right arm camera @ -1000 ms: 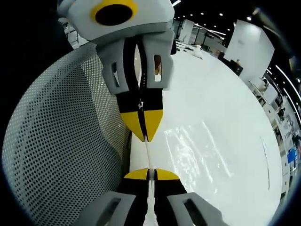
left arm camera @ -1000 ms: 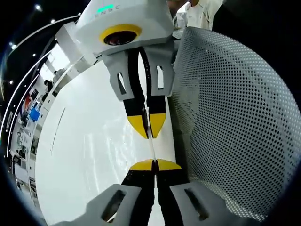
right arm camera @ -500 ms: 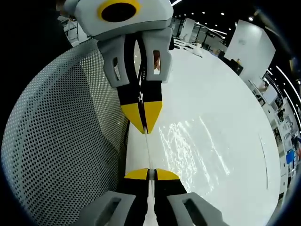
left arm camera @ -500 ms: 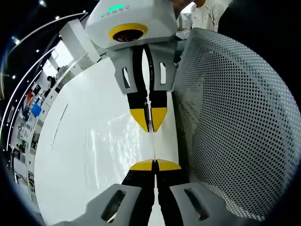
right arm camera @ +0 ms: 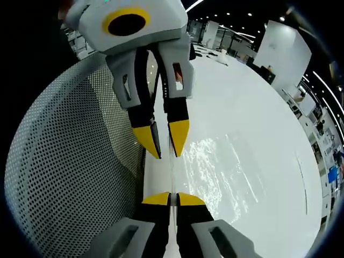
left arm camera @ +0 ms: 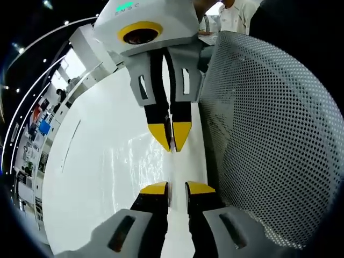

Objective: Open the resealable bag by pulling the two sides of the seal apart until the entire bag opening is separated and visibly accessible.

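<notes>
Perforated mesh panel beside bag, perhaps touching

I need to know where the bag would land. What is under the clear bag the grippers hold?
Under the clear bag lies a glossy white table, seen through the film. Beside it stands a perforated grey panel. The table beneath that panel is covered.

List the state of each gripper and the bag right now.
left gripper: open, jaws apart on either side of the bag edge.
right gripper: shut on the bag edge.
bag: clear, seen edge-on, pinched by the right gripper; whether the seal is open cannot be told.
</notes>
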`<action>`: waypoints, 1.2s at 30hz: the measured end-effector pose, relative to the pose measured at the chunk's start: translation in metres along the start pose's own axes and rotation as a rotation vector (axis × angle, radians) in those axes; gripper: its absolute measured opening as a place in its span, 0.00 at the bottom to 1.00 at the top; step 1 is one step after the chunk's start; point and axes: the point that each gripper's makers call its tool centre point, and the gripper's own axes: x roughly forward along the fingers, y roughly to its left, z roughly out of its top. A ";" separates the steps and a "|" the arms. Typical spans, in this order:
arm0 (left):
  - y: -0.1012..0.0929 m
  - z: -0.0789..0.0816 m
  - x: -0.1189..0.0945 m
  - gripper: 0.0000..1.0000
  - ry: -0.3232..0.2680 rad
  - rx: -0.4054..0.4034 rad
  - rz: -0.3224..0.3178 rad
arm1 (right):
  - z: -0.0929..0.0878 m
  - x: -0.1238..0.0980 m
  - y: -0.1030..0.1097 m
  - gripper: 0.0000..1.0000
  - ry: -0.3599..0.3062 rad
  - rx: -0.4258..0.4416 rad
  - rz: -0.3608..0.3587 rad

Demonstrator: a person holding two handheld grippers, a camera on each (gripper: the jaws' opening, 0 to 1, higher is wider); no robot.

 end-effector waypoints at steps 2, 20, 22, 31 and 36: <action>0.000 0.000 0.000 0.05 0.000 0.001 0.003 | 0.001 0.000 0.000 0.00 -0.001 -0.002 0.001; 0.001 0.004 0.003 0.00 -0.019 -0.079 -0.010 | -0.011 -0.005 0.001 0.00 0.005 0.059 -0.003; 0.003 0.004 0.002 0.00 -0.019 -0.084 -0.003 | -0.012 -0.006 0.001 0.00 0.008 0.063 -0.010; 0.011 0.001 -0.004 0.00 -0.024 -0.136 0.044 | -0.022 -0.011 -0.007 0.00 0.021 0.089 -0.028; 0.014 -0.003 -0.006 0.00 -0.015 -0.150 0.058 | -0.029 -0.013 -0.007 0.00 0.036 0.087 -0.032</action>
